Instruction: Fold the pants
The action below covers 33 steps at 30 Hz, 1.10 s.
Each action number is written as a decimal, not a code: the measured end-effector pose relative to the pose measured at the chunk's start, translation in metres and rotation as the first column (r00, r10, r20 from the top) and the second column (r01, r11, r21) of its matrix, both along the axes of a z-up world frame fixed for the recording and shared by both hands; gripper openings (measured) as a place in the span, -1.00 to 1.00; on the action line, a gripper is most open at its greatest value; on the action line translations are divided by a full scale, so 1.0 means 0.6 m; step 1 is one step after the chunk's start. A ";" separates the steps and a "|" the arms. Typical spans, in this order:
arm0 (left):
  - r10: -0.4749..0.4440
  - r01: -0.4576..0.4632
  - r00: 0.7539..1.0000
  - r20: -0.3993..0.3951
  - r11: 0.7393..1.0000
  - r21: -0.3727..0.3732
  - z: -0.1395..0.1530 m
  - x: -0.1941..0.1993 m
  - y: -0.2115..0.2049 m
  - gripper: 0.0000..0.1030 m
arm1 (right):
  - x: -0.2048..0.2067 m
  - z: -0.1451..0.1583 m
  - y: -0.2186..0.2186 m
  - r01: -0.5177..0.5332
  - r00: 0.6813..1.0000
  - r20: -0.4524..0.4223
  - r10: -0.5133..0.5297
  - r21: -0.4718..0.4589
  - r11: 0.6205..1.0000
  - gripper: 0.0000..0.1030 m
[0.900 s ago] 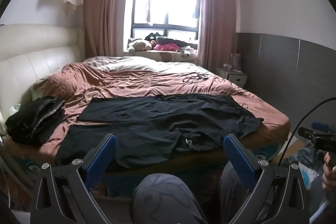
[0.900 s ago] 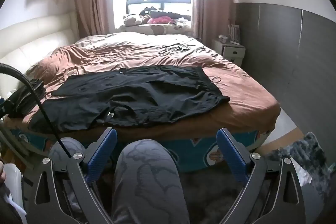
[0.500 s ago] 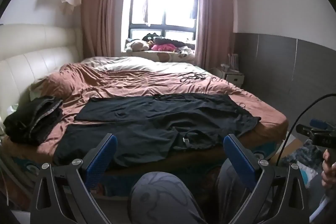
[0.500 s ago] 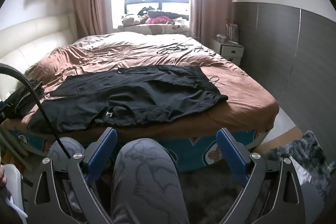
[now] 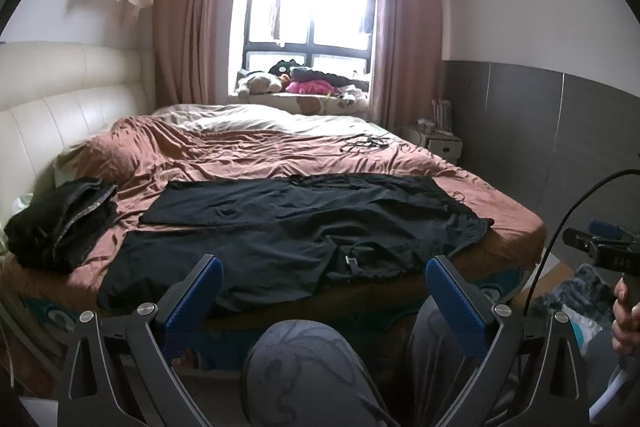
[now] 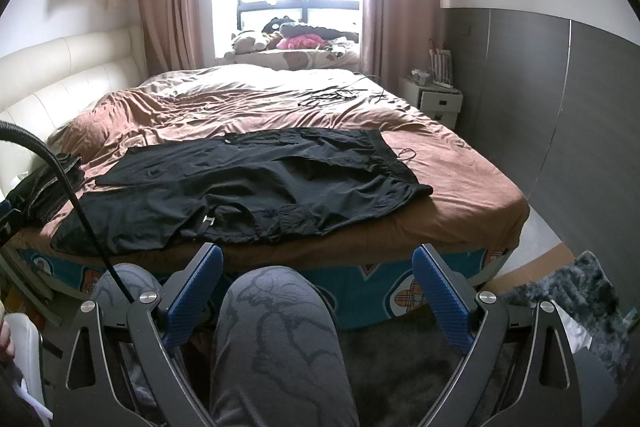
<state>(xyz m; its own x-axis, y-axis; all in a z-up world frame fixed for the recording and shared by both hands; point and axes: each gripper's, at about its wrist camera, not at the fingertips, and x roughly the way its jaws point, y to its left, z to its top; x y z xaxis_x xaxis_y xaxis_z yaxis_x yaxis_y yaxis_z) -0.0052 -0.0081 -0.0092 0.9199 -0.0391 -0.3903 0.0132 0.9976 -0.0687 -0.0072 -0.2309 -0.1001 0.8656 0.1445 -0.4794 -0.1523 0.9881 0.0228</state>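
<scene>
Black pants (image 5: pixel 288 227) (image 6: pixel 248 187) lie spread flat across the near part of a bed with a brown sheet (image 5: pixel 248 159) (image 6: pixel 460 195), legs toward the left, waistband toward the right. My left gripper (image 5: pixel 324 279) is open and empty, held well short of the bed edge above a person's knee. My right gripper (image 6: pixel 318 267) is also open and empty, over the other knee, apart from the pants. In the left wrist view the right gripper's body (image 5: pixel 600 247) shows at the far right in a hand.
A pile of dark folded clothes (image 5: pixel 60 223) sits at the bed's left edge by the cream headboard (image 5: pixel 60 115). Black cables (image 5: pixel 364 145) lie farther back on the bed. A white nightstand (image 6: pixel 436 99) and grey wall panel are on the right; a fuzzy rug (image 6: pixel 560 291) lies on the floor.
Both views have tilted up slightly, so the bed and pants sit a little lower in frame. The pants have not moved and both grippers stay open.
</scene>
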 end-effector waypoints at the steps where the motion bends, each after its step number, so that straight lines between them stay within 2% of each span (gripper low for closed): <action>1: -0.001 0.001 1.000 0.000 1.000 -0.001 0.000 0.000 0.001 0.99 | -0.001 0.001 -0.001 -0.001 1.000 0.000 0.001 0.004 1.000 0.86; 33: -0.027 0.027 1.000 -0.008 1.000 -0.013 -0.015 0.004 -0.008 0.99 | -0.004 0.001 0.002 0.012 1.000 0.012 -0.012 -0.008 1.000 0.86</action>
<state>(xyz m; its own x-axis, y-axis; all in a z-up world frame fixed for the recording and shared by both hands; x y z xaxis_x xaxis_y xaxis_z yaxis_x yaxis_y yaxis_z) -0.0027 -0.0127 -0.0182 0.9151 -0.0689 -0.3972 0.0395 0.9959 -0.0819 -0.0094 -0.2296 -0.0995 0.8731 0.1300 -0.4699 -0.1405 0.9900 0.0129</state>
